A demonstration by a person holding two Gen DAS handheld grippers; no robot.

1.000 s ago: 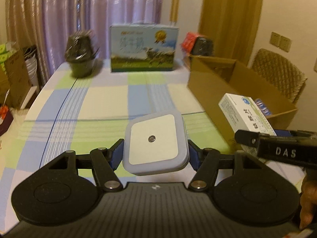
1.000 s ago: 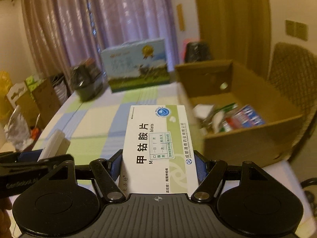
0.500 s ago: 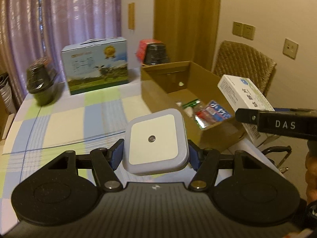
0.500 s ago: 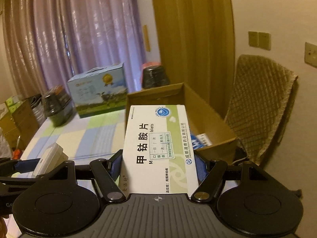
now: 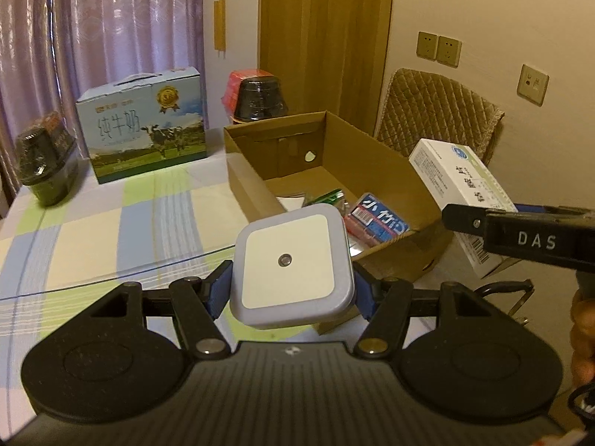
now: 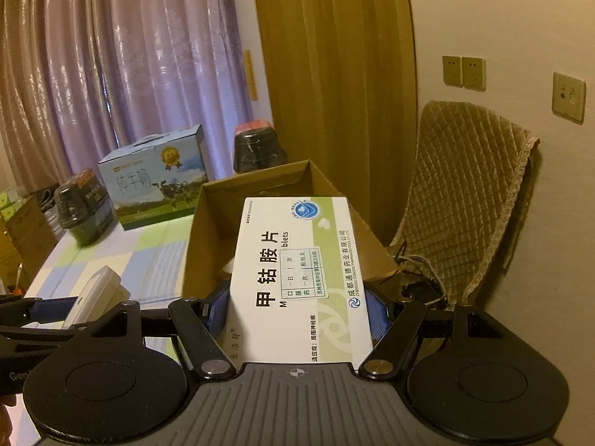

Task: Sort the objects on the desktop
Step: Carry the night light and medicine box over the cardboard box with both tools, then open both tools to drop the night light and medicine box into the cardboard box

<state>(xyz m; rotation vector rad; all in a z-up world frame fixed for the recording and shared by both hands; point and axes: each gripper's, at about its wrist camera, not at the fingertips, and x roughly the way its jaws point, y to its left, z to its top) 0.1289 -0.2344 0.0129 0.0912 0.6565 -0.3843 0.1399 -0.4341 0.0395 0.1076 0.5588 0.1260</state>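
The left gripper (image 5: 292, 290) is clamped on a square night light (image 5: 292, 267), its blue pads pressing the two side edges. The night light has a lavender-grey rounded body, a white square face and a small round sensor at the centre. It is held in the air over the near corner of an open cardboard box (image 5: 245, 182) that stands on a table with a checked cloth (image 5: 111, 223).

The right gripper (image 6: 299, 312) is closed on a medicine box (image 6: 301, 278), gripped at its long sides. The carton is white with a green band, a blue round logo, large black Chinese characters and a small printed label. In the left wrist view the same carton (image 5: 461, 186) appears at the right, raised beside the cardboard box's outer wall, with a black bar marked "DAS" crossing its lower end.

Inside the cardboard box lie a blue and red packet (image 5: 379, 219), something green and a white piece; the night light covers part of them and they are hard to identify. From the right wrist view the medicine box hides nearly all of the box's interior. A milk carton case (image 5: 145, 122) and two dark wrapped tubs stand at the table's far side. A quilted chair (image 6: 465, 193) stands by the wall. A hand (image 5: 582, 334) is cut off at the right edge.
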